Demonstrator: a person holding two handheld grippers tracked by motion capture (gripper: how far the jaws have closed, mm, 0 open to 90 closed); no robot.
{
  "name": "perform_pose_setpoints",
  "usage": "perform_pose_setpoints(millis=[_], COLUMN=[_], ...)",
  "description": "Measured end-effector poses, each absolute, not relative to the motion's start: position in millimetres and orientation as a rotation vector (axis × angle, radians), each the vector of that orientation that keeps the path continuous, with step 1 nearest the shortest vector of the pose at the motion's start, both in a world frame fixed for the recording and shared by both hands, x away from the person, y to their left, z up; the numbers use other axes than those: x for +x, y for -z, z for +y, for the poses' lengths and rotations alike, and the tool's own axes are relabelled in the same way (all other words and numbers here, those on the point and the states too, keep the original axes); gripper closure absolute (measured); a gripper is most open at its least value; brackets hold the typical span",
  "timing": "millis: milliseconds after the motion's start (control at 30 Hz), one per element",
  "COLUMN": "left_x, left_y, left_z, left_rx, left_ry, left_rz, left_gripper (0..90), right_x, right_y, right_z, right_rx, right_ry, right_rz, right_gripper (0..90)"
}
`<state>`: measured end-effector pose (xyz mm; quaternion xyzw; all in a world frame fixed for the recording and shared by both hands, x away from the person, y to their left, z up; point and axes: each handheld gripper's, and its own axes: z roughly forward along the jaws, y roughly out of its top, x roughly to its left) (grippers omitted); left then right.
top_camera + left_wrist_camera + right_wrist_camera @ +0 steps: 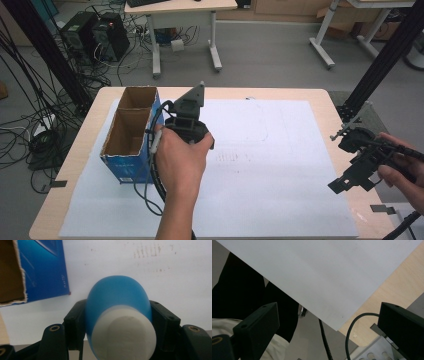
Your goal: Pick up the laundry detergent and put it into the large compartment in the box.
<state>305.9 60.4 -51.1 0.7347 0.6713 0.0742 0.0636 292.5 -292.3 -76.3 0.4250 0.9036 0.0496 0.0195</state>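
A blue and white bottle, or something like one, is clamped between the jaws of the left gripper, held above the white sheet just beside the blue cardboard box. The right gripper is held with jaws apart at the table's right edge.

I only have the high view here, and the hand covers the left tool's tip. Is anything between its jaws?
Observer: Yes. The left tool is clamped on a blue rounded object with a white end.
Operator: Where is it relative to the box?
Observer: In the left gripper view, the blue cardboard box sits at upper left, apart from the object.
Operator: And the right tool?
Observer: The right tool stands open with nothing between its jaws, over the white sheet's corner.
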Motion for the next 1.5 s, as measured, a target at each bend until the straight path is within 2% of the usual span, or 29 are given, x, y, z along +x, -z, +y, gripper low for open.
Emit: perform_pose_setpoints(millis=[333,767,1500], left_x=[303.4,311.5,340.7], left_y=[8.9,-47.3,-103.4], left_z=[73.2,100.6,138.9], left_rx=[2.187,2.126,2.077], left_ry=[-0.265,-0.295,-0.360], left_rz=[2.025,2.023,2.049], left_gripper=[37.9,37.9,37.9], right_x=[300.5,314.5,348.8], right_y=[77.8,56.7,50.0], right_z=[-286.5,-279.3,-256.9], right_rx=[1.313,1.298,1.267], right_ry=[-0.147,-0.166,-0.135], right_rz=[2.827,2.828,2.851], right_gripper=[3.6,3.5,3.5])
